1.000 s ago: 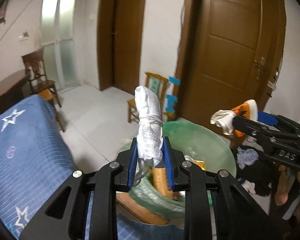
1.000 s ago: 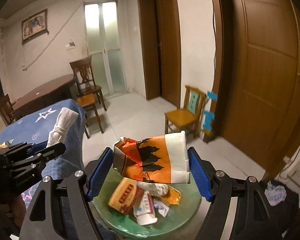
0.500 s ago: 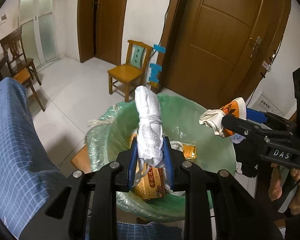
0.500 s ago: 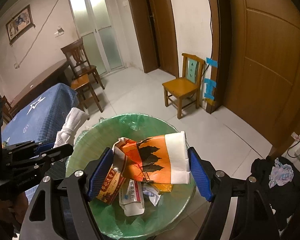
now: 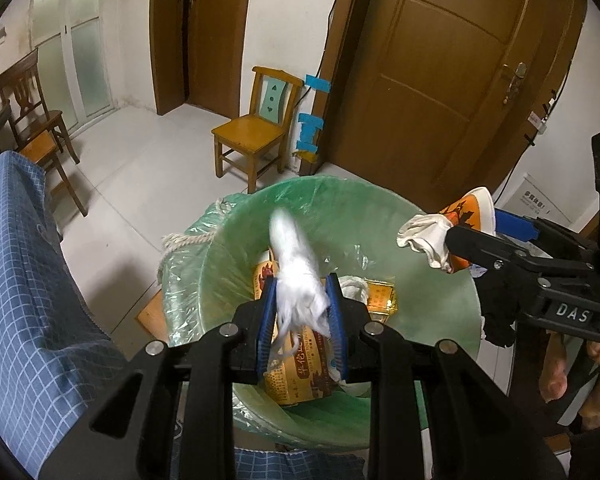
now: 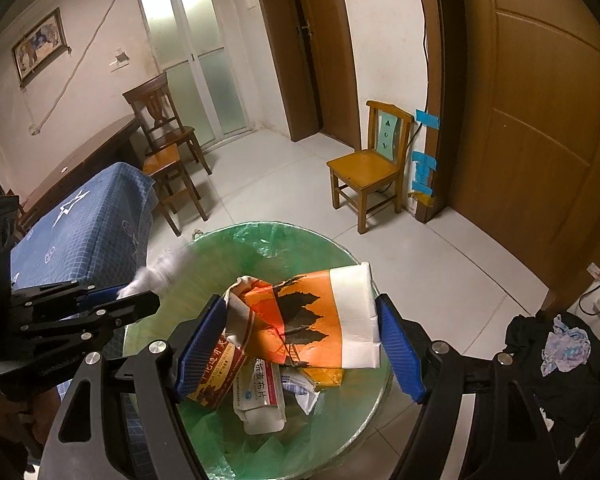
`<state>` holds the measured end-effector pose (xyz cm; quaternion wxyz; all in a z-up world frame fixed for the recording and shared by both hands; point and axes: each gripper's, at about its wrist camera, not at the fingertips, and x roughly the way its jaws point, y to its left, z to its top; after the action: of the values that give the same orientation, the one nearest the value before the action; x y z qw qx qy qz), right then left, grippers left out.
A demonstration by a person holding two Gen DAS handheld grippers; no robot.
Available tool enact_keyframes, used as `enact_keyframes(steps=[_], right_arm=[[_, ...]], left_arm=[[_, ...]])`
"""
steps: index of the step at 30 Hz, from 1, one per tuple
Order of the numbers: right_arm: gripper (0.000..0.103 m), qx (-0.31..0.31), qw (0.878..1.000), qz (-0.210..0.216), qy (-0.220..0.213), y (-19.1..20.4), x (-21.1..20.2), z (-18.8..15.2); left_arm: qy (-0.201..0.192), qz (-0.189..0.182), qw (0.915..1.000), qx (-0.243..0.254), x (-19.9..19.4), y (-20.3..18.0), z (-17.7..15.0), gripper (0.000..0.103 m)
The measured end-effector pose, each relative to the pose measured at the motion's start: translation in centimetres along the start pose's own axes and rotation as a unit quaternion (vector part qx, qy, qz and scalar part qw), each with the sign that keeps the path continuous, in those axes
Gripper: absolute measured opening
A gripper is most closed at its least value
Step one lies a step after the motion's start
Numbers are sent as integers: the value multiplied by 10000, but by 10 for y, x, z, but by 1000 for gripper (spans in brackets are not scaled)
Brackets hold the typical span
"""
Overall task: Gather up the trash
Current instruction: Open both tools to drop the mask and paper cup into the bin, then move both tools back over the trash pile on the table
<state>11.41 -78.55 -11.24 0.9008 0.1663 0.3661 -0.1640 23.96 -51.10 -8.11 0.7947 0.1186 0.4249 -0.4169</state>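
Note:
A green-lined trash bin sits right below both grippers, with boxes and wrappers inside, among them a red-orange box. My left gripper is shut on a white tissue wad, which is blurred and leans to the upper left over the bin. In the right wrist view the same left gripper and tissue wad hang at the bin's left rim. My right gripper is shut wide on a crumpled orange-and-white paper packet above the bin's middle. That right gripper and packet show at the right.
A blue checked cloth covers a table left of the bin. A small wooden chair stands by the wall beyond, next to a brown door. A dark chair is farther back. A black heap of clothes lies to the right.
Both grippers have come down and tipped toward the bin, which now fills the lower view. The tissue wad, upright before, is now blurred and leaning left.

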Motion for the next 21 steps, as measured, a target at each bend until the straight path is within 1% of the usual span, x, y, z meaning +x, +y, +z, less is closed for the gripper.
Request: enact_keyframes(steps=[1, 2, 3, 5, 8, 17, 20, 21], right_arm=[[77, -3, 10000, 5, -1, 0, -1, 0], [77, -9, 10000, 8, -8, 1, -1, 0], [78, -12, 10000, 16, -13, 0, -1, 0], [83, 31, 10000, 17, -59, -1, -3, 0], [84, 117, 9999, 37, -107, -3, -6, 0], [84, 159, 9998, 19, -96, -2, -8, -7], [84, 41, 9997, 0, -222, 6, -17, -8], [84, -24, 9996, -6, -282, 10, -21, -9]], left_arm=[[13, 9, 10000, -5, 0, 0, 0, 27], [13, 22, 10000, -4, 1, 0, 0, 34], [-7, 46, 10000, -3, 0, 0, 0, 44], [-43, 90, 9999, -9, -1, 0, 0, 54], [-66, 111, 9999, -53, -2, 1, 0, 56], [-40, 98, 9999, -31, -5, 1, -3, 56], [-48, 116, 9999, -21, -12, 5, -5, 56], [-60, 135, 9999, -47, -19, 10, -7, 57]])
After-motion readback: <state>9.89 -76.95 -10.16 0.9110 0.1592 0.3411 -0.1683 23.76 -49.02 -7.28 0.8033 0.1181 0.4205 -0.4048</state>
